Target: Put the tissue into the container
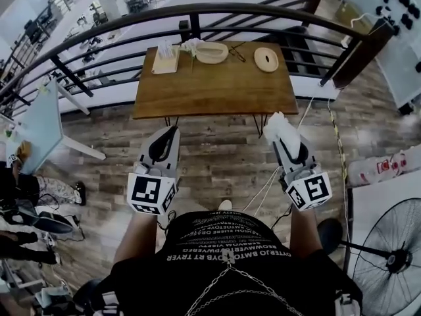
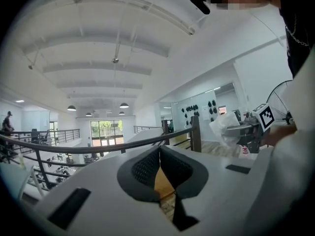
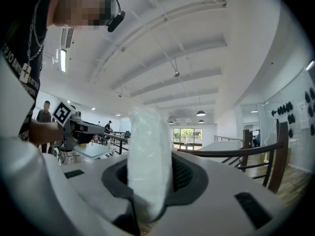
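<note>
A white tissue (image 1: 281, 129) is pinched in my right gripper (image 1: 284, 139), which is shut on it and held in the air in front of the wooden table (image 1: 217, 94). In the right gripper view the tissue (image 3: 147, 166) stands up between the pads. My left gripper (image 1: 171, 135) is shut with nothing in it, level with the right one; its pads (image 2: 147, 167) meet. On the table's far edge sit a beige oval container (image 1: 212, 52) with tissue (image 1: 190, 45) at its left end, a tissue holder (image 1: 166, 58) and a round wooden lid (image 1: 266, 59).
A dark metal railing (image 1: 197, 12) curves behind the table. A standing fan (image 1: 391, 259) is at the lower right, a pale table (image 1: 39, 127) at the left. Cables (image 1: 266, 186) and a white bag (image 1: 381, 166) lie on the wood floor.
</note>
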A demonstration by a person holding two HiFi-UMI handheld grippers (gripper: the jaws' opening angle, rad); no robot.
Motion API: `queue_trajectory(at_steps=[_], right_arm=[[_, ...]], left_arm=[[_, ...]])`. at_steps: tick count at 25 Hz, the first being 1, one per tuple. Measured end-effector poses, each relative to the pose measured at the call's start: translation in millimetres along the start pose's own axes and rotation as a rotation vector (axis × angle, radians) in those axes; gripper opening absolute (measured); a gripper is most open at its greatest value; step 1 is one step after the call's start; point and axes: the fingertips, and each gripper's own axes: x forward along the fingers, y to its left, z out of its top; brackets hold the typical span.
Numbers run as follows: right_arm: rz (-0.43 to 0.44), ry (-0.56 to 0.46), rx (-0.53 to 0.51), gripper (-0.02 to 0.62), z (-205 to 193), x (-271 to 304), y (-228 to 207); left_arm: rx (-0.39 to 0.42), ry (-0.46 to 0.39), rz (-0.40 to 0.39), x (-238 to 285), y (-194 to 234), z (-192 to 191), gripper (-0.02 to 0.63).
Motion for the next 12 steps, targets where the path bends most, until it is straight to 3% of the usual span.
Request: queue_trajectory(at_steps=[12], right_arm=[[0.023,0.032,0.053,0.118,-29.2,39.4,-24.4]], left_arm=[[-0.006,0.039,0.024,39.9,19.5,-13.0,0.029]])
